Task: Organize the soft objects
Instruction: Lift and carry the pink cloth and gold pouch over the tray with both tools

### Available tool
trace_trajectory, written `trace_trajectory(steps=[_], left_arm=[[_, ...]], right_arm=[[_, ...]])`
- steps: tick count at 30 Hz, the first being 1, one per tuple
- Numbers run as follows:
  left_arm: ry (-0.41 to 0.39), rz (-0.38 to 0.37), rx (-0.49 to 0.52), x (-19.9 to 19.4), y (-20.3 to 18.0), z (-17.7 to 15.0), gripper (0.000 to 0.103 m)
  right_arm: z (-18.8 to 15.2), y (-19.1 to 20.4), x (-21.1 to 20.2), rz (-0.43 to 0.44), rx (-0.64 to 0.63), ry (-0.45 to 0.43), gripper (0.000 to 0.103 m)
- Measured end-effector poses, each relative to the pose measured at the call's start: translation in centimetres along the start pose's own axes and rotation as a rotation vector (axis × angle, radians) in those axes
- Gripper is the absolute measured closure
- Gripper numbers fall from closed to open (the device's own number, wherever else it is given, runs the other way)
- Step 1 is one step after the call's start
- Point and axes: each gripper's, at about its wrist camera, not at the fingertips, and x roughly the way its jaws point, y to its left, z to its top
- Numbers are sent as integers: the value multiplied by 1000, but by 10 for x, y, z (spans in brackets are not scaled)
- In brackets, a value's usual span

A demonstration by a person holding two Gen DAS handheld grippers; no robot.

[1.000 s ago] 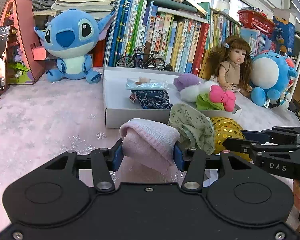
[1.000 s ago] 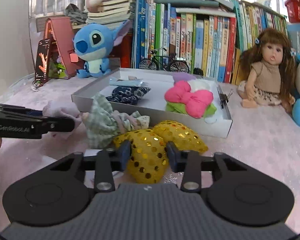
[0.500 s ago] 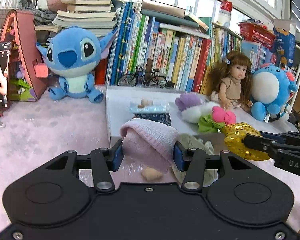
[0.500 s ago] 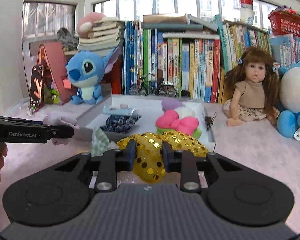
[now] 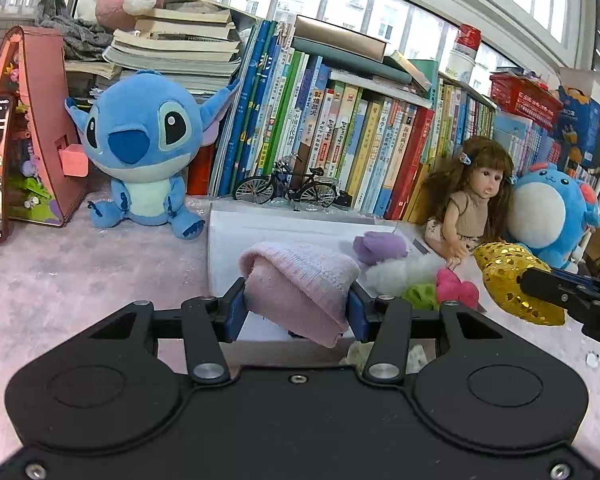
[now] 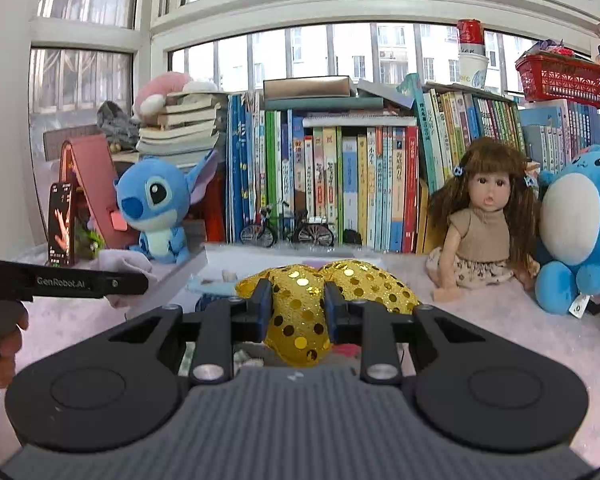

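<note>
Since a second ago both grippers have been rising: the white box and the toys behind it are sitting lower in both views, and the gold bow is now hanging clear of the pink cloth it lay on.

The left gripper is clamping a folded pink sock between its blue pads, jaws at a middling width set by the sock. The sock is hanging in front of the box and hiding most of the box floor; a dark scrap is peeking out under the sock, too little to name. Further right in the box, a purple puff, a white puff, a green scrap and a pink bow are lying together, partly cut by the gripper body. A pale cloth is showing only through gaps in the linkage.

The right gripper is pinching the bow at its middle, jaws narrow, one lobe drooping below the pads and the other spreading right. In the left wrist view only its dark tip is showing at the right edge, with the bow held beside the doll. The bow is blocking the box interior in the right wrist view; a pale blue item is barely showing. A hand is being cut off at the left edge. The blue plush is sitting left of the box.
</note>
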Motion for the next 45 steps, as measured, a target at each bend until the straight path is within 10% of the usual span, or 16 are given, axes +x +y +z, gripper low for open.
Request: trace_trajectory(steps=[27,45], left_arm=[[73,53,-36,93,7,41,55],[217,23,-170,208,13,76,55]], right_arm=[[47,-63,82,63,331,69,71],[73,-47,210,20,196,264,68]])
